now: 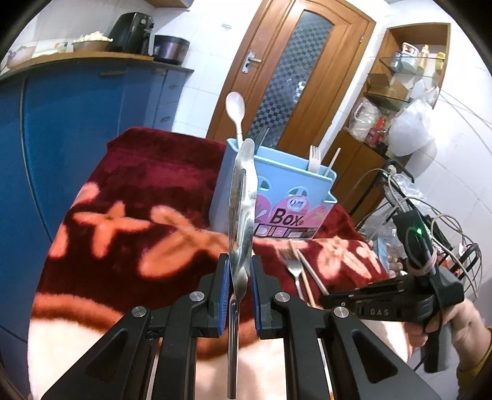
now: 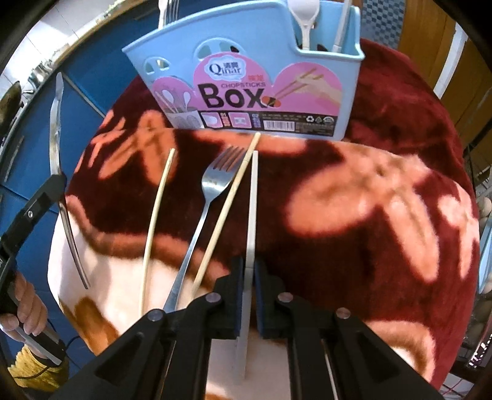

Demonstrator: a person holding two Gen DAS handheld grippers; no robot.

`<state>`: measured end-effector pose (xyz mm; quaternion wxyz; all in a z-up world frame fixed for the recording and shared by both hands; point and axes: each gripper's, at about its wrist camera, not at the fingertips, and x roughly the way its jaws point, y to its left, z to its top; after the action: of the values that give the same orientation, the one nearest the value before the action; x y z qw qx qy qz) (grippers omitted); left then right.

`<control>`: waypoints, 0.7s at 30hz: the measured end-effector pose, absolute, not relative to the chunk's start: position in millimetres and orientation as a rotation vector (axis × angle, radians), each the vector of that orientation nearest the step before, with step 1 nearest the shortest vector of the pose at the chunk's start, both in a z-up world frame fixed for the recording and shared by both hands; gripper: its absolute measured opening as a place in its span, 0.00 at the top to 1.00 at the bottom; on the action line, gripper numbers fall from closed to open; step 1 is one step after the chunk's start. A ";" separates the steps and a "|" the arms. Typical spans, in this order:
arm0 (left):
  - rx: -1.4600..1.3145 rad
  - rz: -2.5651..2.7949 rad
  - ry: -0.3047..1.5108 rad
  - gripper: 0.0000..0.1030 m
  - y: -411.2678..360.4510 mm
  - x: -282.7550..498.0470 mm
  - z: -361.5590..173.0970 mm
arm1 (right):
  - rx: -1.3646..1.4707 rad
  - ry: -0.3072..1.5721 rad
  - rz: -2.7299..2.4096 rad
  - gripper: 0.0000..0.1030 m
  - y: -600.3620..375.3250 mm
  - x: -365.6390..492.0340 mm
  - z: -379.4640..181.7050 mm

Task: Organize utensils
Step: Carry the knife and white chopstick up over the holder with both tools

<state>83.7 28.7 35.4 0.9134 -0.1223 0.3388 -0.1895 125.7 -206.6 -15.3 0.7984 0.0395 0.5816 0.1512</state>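
Left jaws clamp a steel utensil (image 1: 241, 212), its handle end cut off below; right jaws pinch a pale flat stick (image 2: 252, 215), ends hidden, before the blue box (image 2: 246, 77) on the bench

A light blue holder (image 2: 246, 92) with a pink "Chopsticks Box" label is stood upright on the red blanket. A white spoon (image 1: 235, 107) and a metal fork (image 2: 168, 10) are stood in its larger part, while a white plastic fork (image 1: 315, 158) and a chopstick (image 1: 333, 160) are kept in the small side compartment. A steel spoon (image 1: 241, 215) is held nearly upright, edge-on, bowl up. A pale flat stick (image 2: 251, 215) is gripped and pointed at the holder. In front of the holder, a steel fork (image 2: 209, 203) is laid between two bamboo chopsticks (image 2: 155, 221), tines toward the holder.
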 end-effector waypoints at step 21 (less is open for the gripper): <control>-0.275 -0.390 0.454 0.88 5.9 111.3 93.7 | 0.301 0.583 0.352 0.93 -248.9 81.3 52.9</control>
<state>111.3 5.9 93.7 0.9463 -0.1350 0.2228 -0.1913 81.3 -248.9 52.9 0.9315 0.1471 0.2850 0.1719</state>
